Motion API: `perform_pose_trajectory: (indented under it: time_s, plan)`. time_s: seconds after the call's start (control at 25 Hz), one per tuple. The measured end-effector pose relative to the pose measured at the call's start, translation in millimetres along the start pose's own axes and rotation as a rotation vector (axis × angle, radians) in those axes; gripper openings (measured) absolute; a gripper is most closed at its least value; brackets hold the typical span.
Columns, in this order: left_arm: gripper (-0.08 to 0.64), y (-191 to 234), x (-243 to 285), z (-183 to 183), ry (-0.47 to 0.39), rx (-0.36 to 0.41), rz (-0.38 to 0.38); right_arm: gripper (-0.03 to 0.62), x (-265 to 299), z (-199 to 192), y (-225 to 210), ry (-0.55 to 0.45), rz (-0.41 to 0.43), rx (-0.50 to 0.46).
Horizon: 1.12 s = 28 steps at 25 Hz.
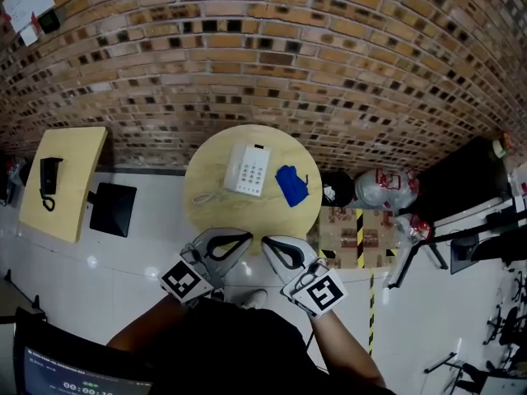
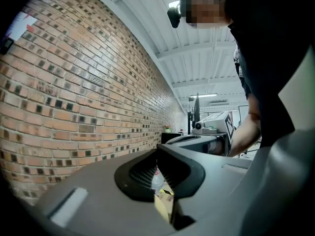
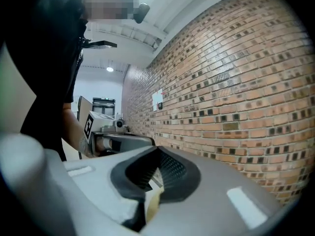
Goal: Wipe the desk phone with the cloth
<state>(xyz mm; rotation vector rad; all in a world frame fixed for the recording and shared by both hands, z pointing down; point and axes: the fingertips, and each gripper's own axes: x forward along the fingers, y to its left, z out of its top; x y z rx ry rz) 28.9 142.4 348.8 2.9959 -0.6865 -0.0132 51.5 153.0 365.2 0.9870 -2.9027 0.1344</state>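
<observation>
Both jaw pairs together, empty, so left gripper (image 1: pixel 245 237) and right gripper (image 1: pixel 266 242) haven't started. Next, I'd guess: open right, reach ahead for cloth (image 1: pixel 292 185) beside desk phone (image 1: pixel 248 169).

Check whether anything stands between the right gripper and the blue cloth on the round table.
Nothing visible does. The blue cloth lies on the round table, right of the desk phone; only bare tabletop separates it from the right gripper, held shut and empty at the table's near edge.

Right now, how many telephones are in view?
2. A white desk phone on the round table, a black phone on the rectangular table at far left. None seems hidden.
</observation>
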Motion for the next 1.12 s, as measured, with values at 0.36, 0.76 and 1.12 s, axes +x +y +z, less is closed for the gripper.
perform_pose_trajectory:
  time_s: [0.36, 0.76, 1.12]
  plan:
    - [-0.011, 25, -17, 3, -0.008, -0.012, -0.013, 0.0, 26, 8, 2, -0.017, -0.015, -0.031]
    - [-0.011, 24, -20, 0, -0.006, -0.011, -0.029, 0.0, 27, 7, 7, -0.021, -0.024, -0.034]
    - [-0.011, 19, -21, 1, -0.012, -0.013, -0.045, 0.0, 27, 10, 11, -0.034, -0.038, -0.027]
